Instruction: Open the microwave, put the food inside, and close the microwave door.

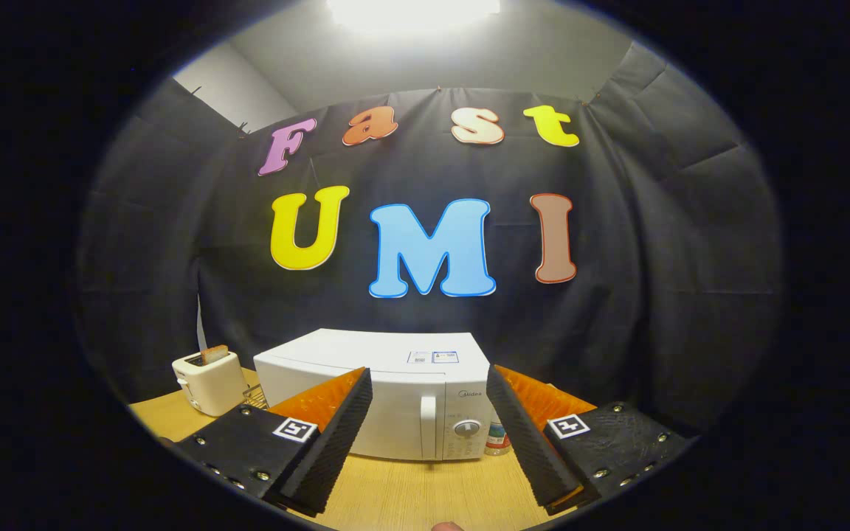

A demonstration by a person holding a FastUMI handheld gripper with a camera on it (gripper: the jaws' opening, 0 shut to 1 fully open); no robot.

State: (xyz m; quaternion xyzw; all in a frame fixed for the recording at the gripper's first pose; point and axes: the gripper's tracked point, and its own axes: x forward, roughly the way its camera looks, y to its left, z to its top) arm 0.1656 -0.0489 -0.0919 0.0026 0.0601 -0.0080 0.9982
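Note:
A white microwave (388,383) stands on the wooden table (410,490) ahead of me, its door shut, with a vertical handle (429,426) and a round dial (467,428) on its right side. My gripper (429,380) is open, its two fingers spread wide with nothing between them, and the microwave's front shows through the gap beyond the fingertips. The gripper is held back from the microwave, above the table. I cannot make out the food item.
A white toaster (209,382) with a slice of toast (214,354) in its slot stands left of the microwave. A small bottle with a red label (497,439) sits just right of the microwave. Black cloth walls close the booth behind.

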